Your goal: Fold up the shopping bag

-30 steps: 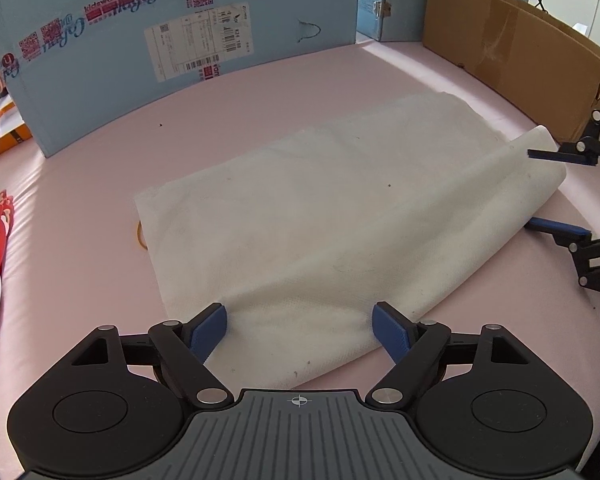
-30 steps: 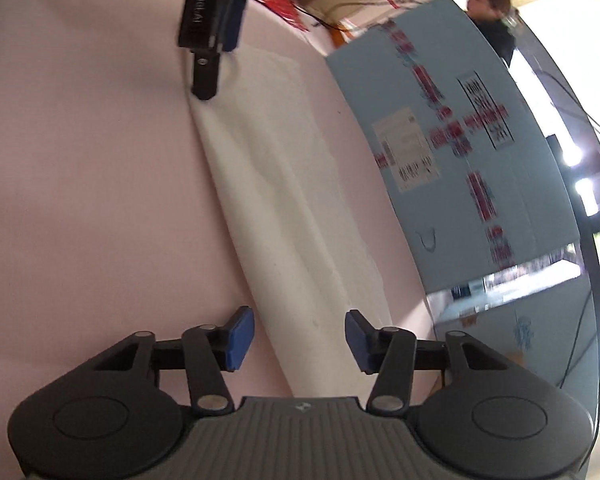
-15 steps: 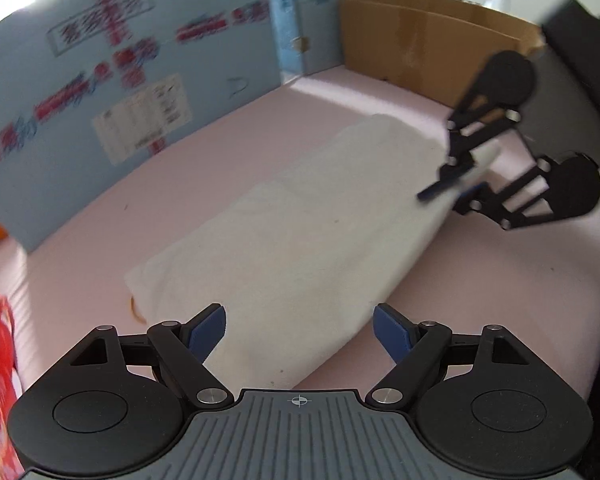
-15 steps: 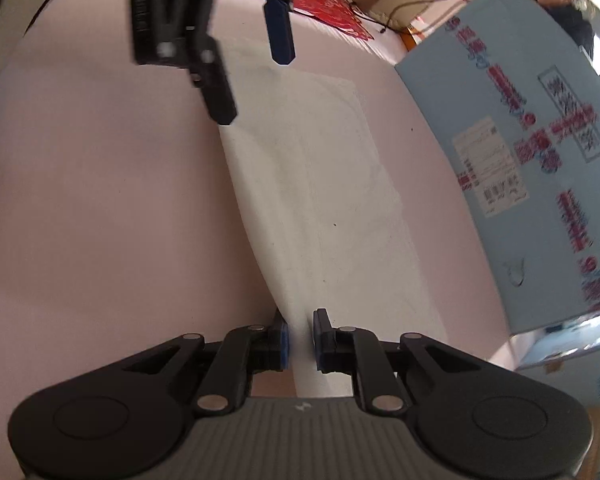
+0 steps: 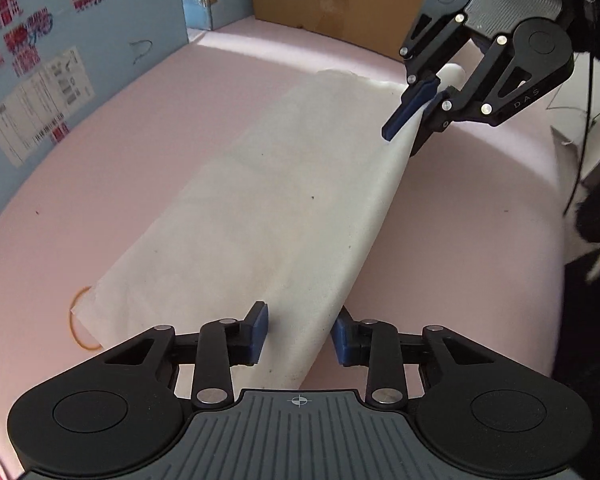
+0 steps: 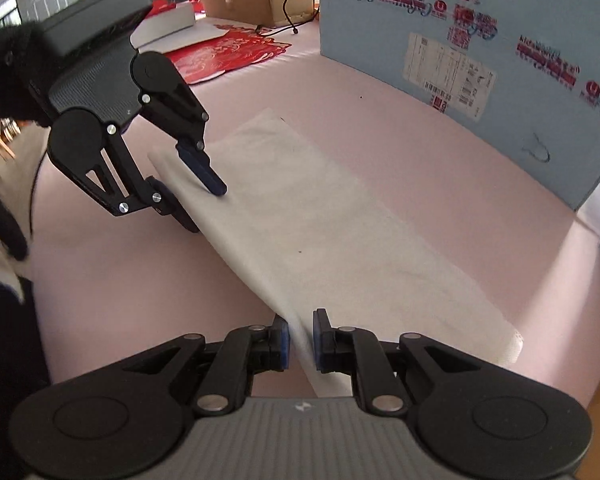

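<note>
A white shopping bag (image 5: pixel 280 208) lies flat on the pink table (image 5: pixel 140 152), its near long edge raised off the surface. My left gripper (image 5: pixel 300 334) straddles one end of that raised edge. Its jaws are closing, one finger above the fabric and one below, with a gap still showing. From the right wrist view the left gripper (image 6: pixel 206 208) sits at the far end of the bag (image 6: pixel 320 232). My right gripper (image 6: pixel 300 340) is shut on the other end of the edge, also seen as the right gripper (image 5: pixel 402 142) in the left wrist view.
A blue printed board (image 5: pixel 60 60) walls the table's far side, and a cardboard box (image 5: pixel 340 0) stands beside it. An orange rubber band (image 5: pixel 76 328) peeks from under the bag's corner. Red paper cut-outs (image 6: pixel 228 52) lie beyond the left gripper. A dark sleeve (image 5: pixel 596 216) is at the right.
The right gripper shut on the bag's edge and lifted it. The left jaws narrowed around the other end. Both grippers rolled, and the edge now runs raised between them.
</note>
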`<state>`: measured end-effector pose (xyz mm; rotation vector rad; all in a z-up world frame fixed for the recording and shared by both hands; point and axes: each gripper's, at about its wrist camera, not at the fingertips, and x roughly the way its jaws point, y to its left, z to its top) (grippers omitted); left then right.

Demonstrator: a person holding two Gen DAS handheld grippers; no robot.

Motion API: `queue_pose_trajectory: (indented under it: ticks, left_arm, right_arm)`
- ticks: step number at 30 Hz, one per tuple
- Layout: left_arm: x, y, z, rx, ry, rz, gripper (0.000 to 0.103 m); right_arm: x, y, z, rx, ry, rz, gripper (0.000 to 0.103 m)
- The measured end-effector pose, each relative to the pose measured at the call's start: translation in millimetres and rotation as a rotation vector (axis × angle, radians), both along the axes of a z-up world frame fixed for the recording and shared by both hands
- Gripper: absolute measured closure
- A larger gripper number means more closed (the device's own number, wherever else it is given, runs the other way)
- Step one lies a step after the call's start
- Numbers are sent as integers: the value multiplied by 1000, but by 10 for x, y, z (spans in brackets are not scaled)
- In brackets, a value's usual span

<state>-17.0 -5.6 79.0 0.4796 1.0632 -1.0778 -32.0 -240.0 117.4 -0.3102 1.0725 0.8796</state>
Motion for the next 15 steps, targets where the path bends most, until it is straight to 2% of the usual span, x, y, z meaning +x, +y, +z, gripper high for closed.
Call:
queue_pose_trajectory:
  ticks: [3, 6, 9, 11, 13, 15]
  left_arm:
    - [41, 164, -45, -44, 144, 16, 71]
    - [153, 331, -157, -104, 246, 101, 71]
    - [233, 500, -246, -187, 321, 194, 71]
    - [263, 579, -306, -230, 367, 234, 72]
    - [265, 649, -353, -260, 398, 269, 73]
    - [266, 688, -393, -284, 421, 300, 73]
  right_arm:
    - [71, -96, -33, 80, 169, -24, 90]
    - [251, -227, -193, 119, 291, -106, 84]
    - [372, -388, -282, 141, 340, -199, 72]
    - [402, -501, -313, 154, 358, -244, 70]
    - [386, -655, -330, 158, 372, -297, 64]
    - [363, -836, -347, 171, 390, -360, 63]
